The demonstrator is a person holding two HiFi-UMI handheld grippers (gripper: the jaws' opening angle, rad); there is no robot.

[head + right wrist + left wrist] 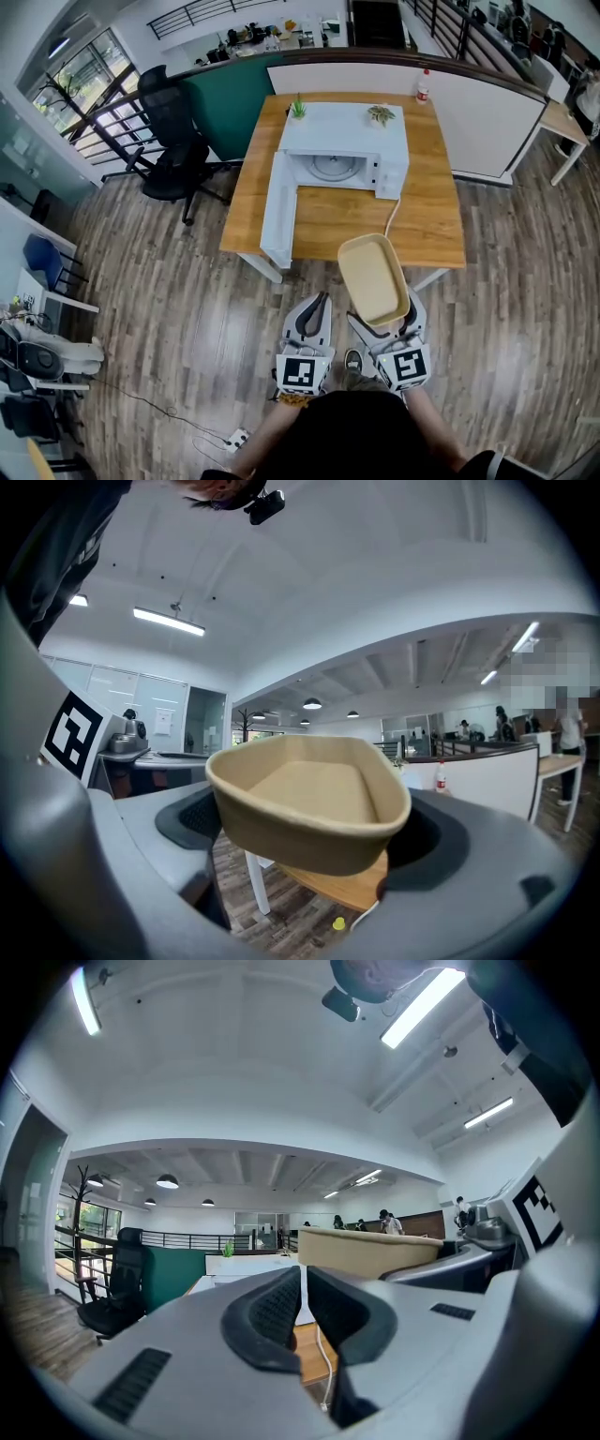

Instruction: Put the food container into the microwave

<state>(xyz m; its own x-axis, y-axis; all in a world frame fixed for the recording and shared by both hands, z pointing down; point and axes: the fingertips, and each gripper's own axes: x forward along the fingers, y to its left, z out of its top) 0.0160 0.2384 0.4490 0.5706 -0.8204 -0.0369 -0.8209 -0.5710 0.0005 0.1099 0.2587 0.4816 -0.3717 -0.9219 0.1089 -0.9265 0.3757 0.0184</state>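
My right gripper is shut on a beige, empty food container, holding it by its near end in the air just in front of the wooden table. In the right gripper view the food container fills the space between the jaws. The white microwave stands on the table with its door swung wide open toward me, the round turntable showing inside. My left gripper is shut and holds nothing; its pads nearly touch in the left gripper view.
Two small potted plants sit on top of the microwave. A white cable runs from it across the table. A black office chair stands left of the table, a bottle on the partition behind. Wood floor lies under me.
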